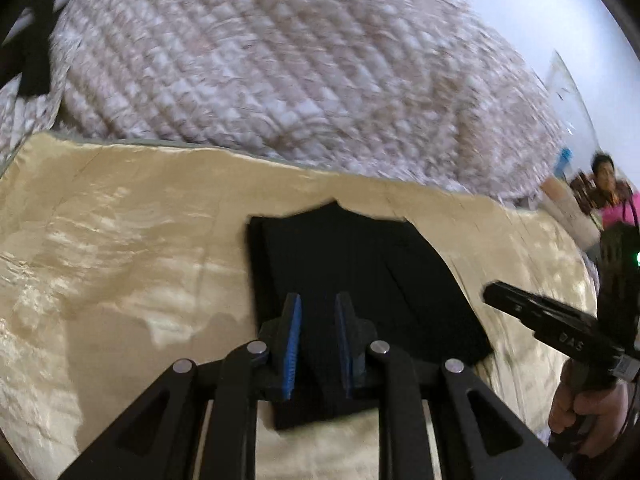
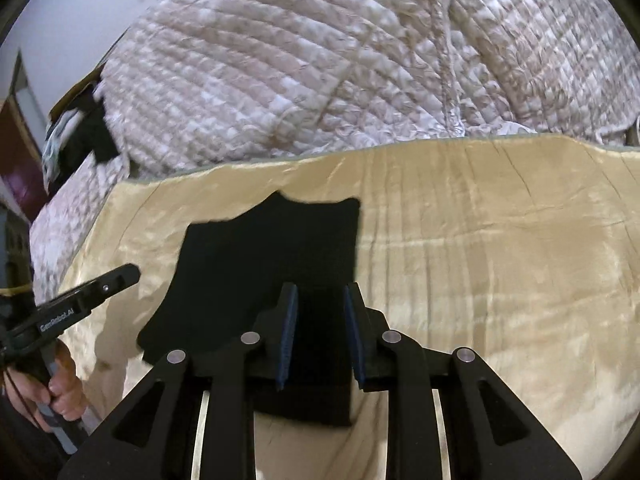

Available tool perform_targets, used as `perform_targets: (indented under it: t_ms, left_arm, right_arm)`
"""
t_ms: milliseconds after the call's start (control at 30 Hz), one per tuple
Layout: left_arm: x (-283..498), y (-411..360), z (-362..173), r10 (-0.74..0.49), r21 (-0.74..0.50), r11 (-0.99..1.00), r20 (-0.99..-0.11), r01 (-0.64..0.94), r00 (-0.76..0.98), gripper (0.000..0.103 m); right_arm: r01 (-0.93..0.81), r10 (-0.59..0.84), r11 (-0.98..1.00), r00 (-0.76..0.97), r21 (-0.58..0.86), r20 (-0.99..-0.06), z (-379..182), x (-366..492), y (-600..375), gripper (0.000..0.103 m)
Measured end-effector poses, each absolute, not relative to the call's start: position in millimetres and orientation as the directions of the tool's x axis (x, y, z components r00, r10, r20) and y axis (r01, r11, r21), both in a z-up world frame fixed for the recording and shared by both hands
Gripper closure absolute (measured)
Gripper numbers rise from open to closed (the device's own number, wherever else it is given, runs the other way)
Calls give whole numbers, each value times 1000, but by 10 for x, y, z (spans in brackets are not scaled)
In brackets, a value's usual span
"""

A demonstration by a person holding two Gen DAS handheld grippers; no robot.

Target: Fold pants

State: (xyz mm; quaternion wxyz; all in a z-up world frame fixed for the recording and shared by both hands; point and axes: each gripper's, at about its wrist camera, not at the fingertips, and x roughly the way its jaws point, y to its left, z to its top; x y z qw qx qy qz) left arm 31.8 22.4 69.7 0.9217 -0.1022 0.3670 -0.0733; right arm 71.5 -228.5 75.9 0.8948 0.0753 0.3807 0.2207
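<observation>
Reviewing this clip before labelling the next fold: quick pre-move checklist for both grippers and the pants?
1. Black pants lie flat on the gold sheet: ok, a compact folded shape.
2. Left gripper clear of cloth: cannot tell; jaws part-open with a gap, pants show dark behind it.
3. Right gripper clear of cloth: cannot tell; blue pads apart, pants behind.
4. Grippers apart from each other: ok, side by side in both views.
5. Sheet free around the pants: ok.
6. Quilted blanket off the pants: ok, it stays beyond the sheet's far edge.
</observation>
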Motion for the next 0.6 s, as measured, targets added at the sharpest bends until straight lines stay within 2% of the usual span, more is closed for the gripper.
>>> perform_targets:
  t_ms: [167,333,500,600]
  left_arm:
    - [158,-1,477,-168,-161,984,-710,76,683,84]
    - [68,-119,403,-102,-65,995,-700,78,707,83]
    - [66,-118,393,-94,-60,996,-698,73,710,83]
    - [92,-70,330,-69,-50,998,-707,47,704,68]
  right_arm:
    - [-378,441,890,577,254,-687,601,474,-2065,79]
    - [-397,385,902,554,172,-738,368,422,-1921,79]
    - [-391,375,906,564,162,-735,359,414,-1924,79]
    - [-382,380,907,564,176,-733,370,426,-1982,81]
